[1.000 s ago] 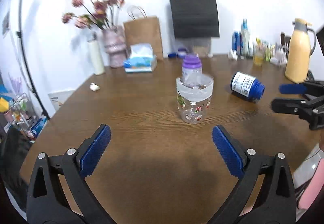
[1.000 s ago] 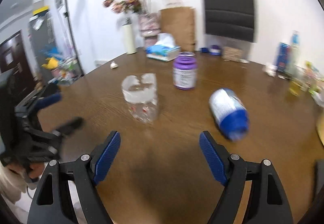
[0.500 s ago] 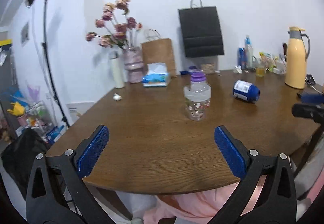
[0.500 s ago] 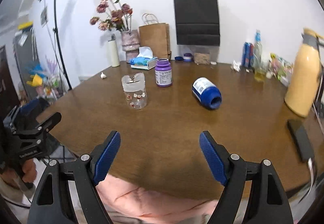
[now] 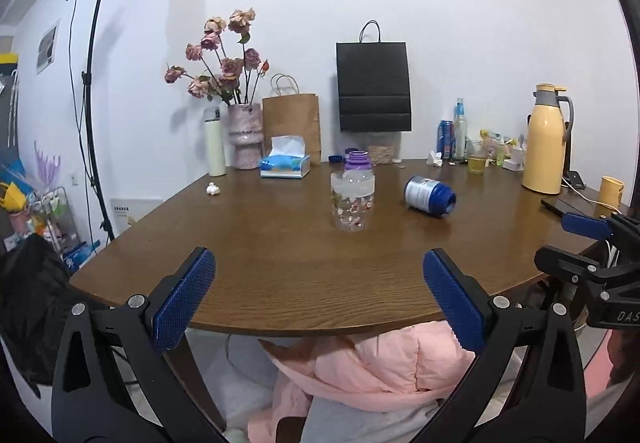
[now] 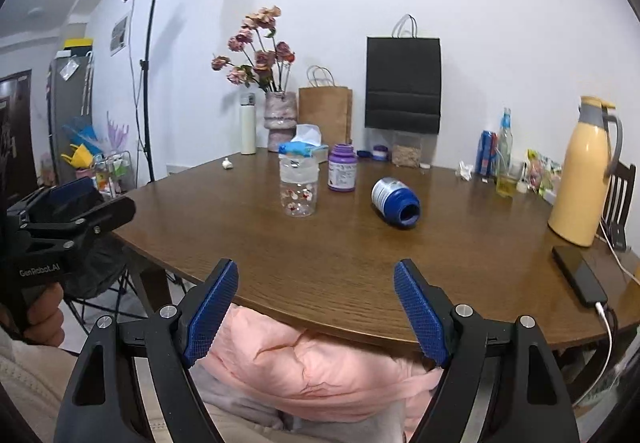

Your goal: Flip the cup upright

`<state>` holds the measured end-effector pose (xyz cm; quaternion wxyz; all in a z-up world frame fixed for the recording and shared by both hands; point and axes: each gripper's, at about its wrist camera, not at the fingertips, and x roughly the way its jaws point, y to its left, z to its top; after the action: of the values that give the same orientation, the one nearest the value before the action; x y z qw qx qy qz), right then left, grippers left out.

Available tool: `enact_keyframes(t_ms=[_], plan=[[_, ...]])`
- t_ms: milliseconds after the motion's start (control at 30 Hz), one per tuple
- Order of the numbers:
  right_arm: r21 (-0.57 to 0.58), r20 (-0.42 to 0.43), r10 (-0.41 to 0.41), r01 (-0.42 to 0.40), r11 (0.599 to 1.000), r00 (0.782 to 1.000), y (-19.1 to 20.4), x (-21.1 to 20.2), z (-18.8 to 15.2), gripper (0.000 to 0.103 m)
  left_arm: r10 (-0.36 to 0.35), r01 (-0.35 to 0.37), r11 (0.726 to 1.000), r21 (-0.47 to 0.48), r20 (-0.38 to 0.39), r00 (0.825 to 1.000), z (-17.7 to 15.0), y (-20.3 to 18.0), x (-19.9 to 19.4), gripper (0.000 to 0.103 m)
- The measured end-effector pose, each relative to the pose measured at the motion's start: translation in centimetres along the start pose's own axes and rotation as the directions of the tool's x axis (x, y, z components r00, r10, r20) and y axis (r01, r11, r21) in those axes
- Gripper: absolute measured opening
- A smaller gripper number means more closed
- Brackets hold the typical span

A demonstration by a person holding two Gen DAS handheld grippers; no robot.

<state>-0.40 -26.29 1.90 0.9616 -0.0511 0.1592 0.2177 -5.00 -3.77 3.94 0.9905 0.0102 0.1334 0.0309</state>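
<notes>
A clear plastic cup (image 5: 352, 199) with a flower print and a frosted band stands on the brown table (image 5: 280, 267), mid-table; it also shows in the right wrist view (image 6: 298, 189). My left gripper (image 5: 318, 299) is open and empty, held back at the table's near edge, well short of the cup. My right gripper (image 6: 316, 307) is open and empty, also back at the near edge. Each gripper shows in the other's view: the right one (image 5: 576, 243) at the right, the left one (image 6: 80, 203) at the left.
A blue-capped bottle (image 5: 430, 196) lies on its side right of the cup. A purple jar (image 6: 342, 168) stands behind the cup. Tissue box (image 5: 285, 162), vase of flowers (image 5: 244, 141), paper bags, yellow thermos (image 5: 546, 145), phone (image 6: 580, 275) and small bottles line the far and right sides.
Both grippers have pulled back and away from the cup, from over the table to its near edge. The cup stands where it was. Both stay open.
</notes>
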Motion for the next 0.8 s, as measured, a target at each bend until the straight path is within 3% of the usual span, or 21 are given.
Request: enact_keyframes(t_ms=[800], plan=[[0.023, 0.0, -0.008, 0.008, 1.0, 1.0, -0.34, -0.33, -0.17, 0.085, -0.003, 0.003, 1.0, 0.004, 0.016, 1.0, -0.05, -0.42, -0.41, 0.103]])
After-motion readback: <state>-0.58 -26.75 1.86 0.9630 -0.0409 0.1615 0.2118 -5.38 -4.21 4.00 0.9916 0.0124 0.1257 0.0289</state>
